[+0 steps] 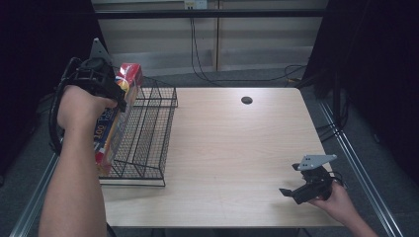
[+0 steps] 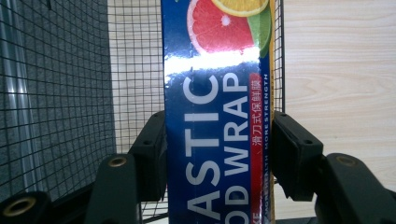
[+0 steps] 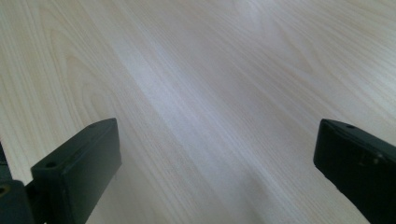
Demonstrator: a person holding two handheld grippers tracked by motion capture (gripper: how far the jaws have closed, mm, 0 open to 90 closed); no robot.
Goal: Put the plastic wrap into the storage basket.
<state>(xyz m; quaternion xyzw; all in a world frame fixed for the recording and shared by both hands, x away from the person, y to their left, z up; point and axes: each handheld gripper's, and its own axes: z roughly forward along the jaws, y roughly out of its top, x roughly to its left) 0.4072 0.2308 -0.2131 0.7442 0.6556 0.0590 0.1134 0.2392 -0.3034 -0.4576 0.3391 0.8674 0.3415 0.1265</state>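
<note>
Nearest the person, the right hand-held gripper (image 1: 296, 188) rested low over the bare front-right part of the table (image 1: 232, 148), its jaws standing wide apart with nothing between them; its own view showed wood grain between the 2 black jaws.

Further in, at the table's left edge, the left hand-held gripper (image 1: 111, 91) was clamped on the plastic wrap box (image 1: 114, 123), a long blue carton with citrus fruit printed on it. In the left gripper view, the 2 pads pressed the box (image 2: 215, 121) on its narrow sides, with most of its length running on ahead of the jaws. The box stood nearly upright, tilted a little, against the left side of the black wire rack (image 1: 148, 133), its lower end down near the rack's front-left corner; whether that end sat inside the rack or just outside its wall could not be told.

Judged from this, the main risk was the long carton pivoting in a grip that took it near 1 end: the free end could swing and catch on the rack's mesh or front rail. A snag there could drag the light rack across the table or twist the glossy box out of the pads. Releasing it while tilted might let it topple off the table's left edge.
</note>
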